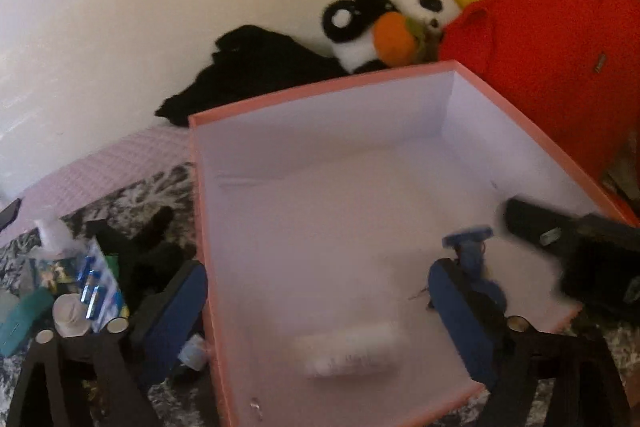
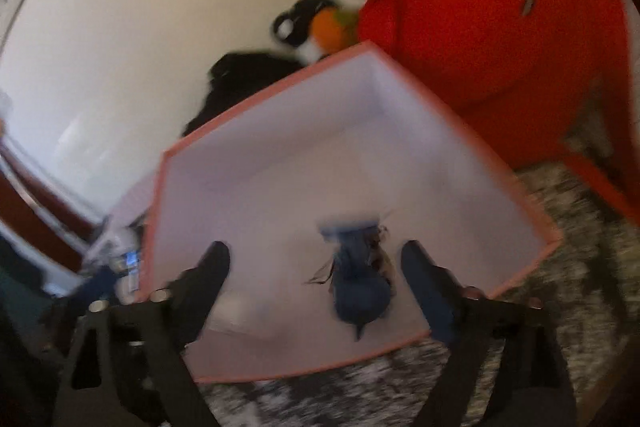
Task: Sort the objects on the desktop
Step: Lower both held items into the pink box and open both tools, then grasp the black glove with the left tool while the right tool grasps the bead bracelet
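Observation:
A pink box (image 1: pixel 320 91) with a white inside lies open on the patterned cloth. My left gripper (image 1: pixel 316 295) hangs open over its near side, with a blurred white tube (image 1: pixel 348 351) below, between the fingers and untouched. A blue object (image 1: pixel 472 255) with a flat top bar sits in the box by my right-hand finger. In the right wrist view my right gripper (image 2: pixel 316 267) stands open over the box (image 2: pixel 420 99), and the blue object (image 2: pixel 360 287) is blurred between its fingers, free of both pads. A dark finger (image 1: pixel 528 223) of that gripper reaches in from the right.
Left of the box lies clutter: a battery blister pack (image 1: pixel 96 287), a white cup (image 1: pixel 72 315), a teal item (image 1: pixel 20 319). Behind the box are black cloth (image 1: pixel 256 75), a penguin plush (image 1: pixel 360 27), a panda plush (image 1: pixel 428 3), a red bag (image 1: pixel 560 59) and the wall.

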Demonstrator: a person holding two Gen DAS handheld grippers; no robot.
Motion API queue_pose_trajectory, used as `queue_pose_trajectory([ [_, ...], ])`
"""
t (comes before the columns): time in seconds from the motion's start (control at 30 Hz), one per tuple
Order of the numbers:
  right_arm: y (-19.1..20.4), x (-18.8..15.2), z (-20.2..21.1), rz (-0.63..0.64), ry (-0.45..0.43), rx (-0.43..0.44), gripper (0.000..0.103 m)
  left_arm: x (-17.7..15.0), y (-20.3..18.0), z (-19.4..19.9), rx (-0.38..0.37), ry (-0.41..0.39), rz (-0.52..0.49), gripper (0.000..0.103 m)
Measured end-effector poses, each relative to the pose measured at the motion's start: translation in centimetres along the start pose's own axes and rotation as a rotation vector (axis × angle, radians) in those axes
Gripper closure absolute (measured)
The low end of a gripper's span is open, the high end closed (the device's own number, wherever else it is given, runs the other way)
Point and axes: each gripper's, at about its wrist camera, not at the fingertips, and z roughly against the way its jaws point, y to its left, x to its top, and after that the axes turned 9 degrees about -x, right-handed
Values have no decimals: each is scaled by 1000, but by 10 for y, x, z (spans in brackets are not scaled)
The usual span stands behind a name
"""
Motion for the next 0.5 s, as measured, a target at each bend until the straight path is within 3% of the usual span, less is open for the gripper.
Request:
queue_pose_trajectory([
  [0.23, 5, -1, 49, -18, -150, 19, 11, -16, 40, 33, 44, -29, 82, 8],
  [0.33, 27, -11, 68, 2, -214, 79, 11, -37, 69, 55, 80, -50, 127, 7],
  [0.5, 94, -43, 89, 147, -279, 282, 7, -91, 137, 99, 185, -69, 232, 5],
])
